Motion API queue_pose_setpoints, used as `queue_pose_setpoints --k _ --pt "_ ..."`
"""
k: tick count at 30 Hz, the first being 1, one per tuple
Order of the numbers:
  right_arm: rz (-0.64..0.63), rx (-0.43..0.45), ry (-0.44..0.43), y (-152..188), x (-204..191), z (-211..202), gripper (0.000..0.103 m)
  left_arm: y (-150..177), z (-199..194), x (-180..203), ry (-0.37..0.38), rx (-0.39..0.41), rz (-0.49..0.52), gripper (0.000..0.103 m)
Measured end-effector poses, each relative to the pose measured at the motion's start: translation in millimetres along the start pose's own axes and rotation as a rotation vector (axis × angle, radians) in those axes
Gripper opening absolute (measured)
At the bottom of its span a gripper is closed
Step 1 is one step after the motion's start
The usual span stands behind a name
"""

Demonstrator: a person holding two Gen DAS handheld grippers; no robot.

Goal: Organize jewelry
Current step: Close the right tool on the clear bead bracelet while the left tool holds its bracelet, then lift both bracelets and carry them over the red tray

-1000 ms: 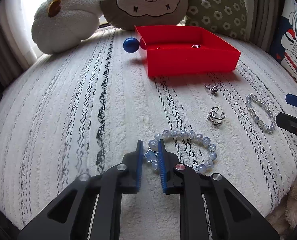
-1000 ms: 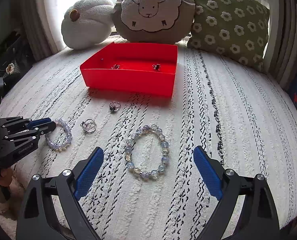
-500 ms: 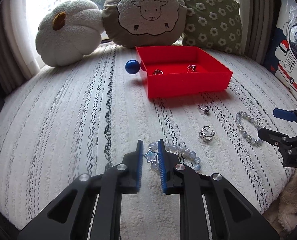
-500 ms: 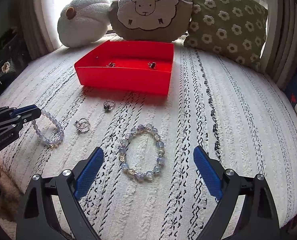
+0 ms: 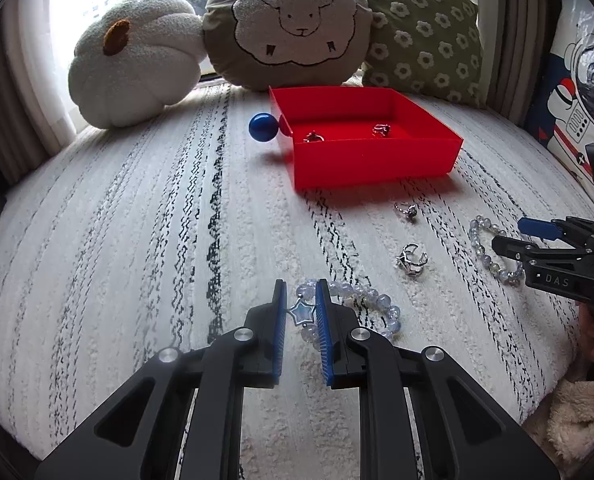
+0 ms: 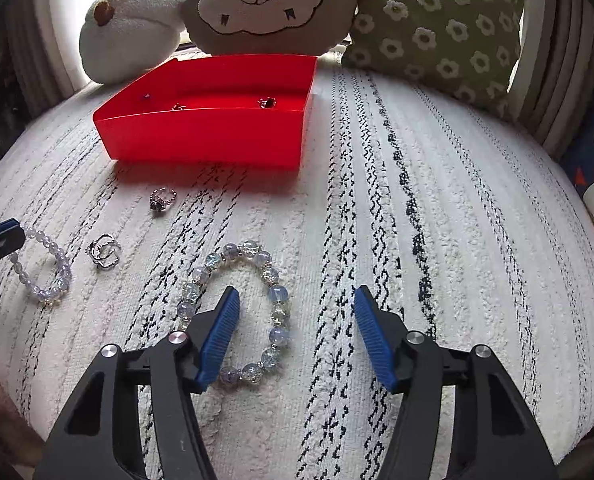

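Two rings (image 5: pixel 312 137) were seen already lying inside the red tray (image 5: pixel 373 164), one toward its left wall and one (image 5: pixel 381 129) nearer the middle; a third small dark speck in the tray could not be identified. That much of the sorting was judged done.

Four pieces were left outside the tray on the striped cover (image 5: pixel 137 240). A dark-stoned ring (image 6: pixel 161 199) lay just in front of the tray. A silver openwork ring (image 6: pixel 104 251) lay further out from the tray, between the two bracelets.

The left gripper (image 5: pixel 301 316) was found clamped shut on the blue star charm (image 5: pixel 302 313) of a pale beaded bracelet (image 5: pixel 377 304). The rest of that bracelet trailed on the cover, in front of the tray, not yet carried to it.

The right gripper (image 6: pixel 295 332) was about half open, its jaws having just been closing. One finger was set inside the loop of the clear beaded bracelet (image 6: pixel 233 312) and the other outside it, with the loop's right strand between them but not pinched. That bracelet lay flat, well in front of the tray's right half.

Roughly a third of the job was reckoned finished.
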State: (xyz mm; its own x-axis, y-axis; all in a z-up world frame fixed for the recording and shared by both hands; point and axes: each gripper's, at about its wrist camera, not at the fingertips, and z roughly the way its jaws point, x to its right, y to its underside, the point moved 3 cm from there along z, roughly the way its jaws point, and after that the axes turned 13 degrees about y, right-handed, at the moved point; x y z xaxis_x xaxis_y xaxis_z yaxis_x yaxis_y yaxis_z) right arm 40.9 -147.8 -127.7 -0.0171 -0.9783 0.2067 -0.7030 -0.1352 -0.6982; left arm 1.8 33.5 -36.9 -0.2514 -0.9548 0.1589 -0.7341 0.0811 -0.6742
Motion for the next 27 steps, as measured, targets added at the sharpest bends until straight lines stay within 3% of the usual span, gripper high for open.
queue_pose_setpoints --k 5,9,18,27 --pt "-0.023 0.007 -0.062 2 -8 -3 0.027 1 1 -1 -0.003 -0.004 -0.001 0.014" --pt "-0.034 0.011 -0.044 3 -9 -6 0.010 1 3 0 -0.006 -0.008 0.000 0.014" --pt "-0.009 0.016 -0.063 4 -4 -11 0.009 1 5 -2 -0.011 -0.012 0.001 0.014" --pt "-0.001 0.134 -0.125 -14 2 -62 0.009 -14 -24 17 0.010 0.032 0.045 0.014"
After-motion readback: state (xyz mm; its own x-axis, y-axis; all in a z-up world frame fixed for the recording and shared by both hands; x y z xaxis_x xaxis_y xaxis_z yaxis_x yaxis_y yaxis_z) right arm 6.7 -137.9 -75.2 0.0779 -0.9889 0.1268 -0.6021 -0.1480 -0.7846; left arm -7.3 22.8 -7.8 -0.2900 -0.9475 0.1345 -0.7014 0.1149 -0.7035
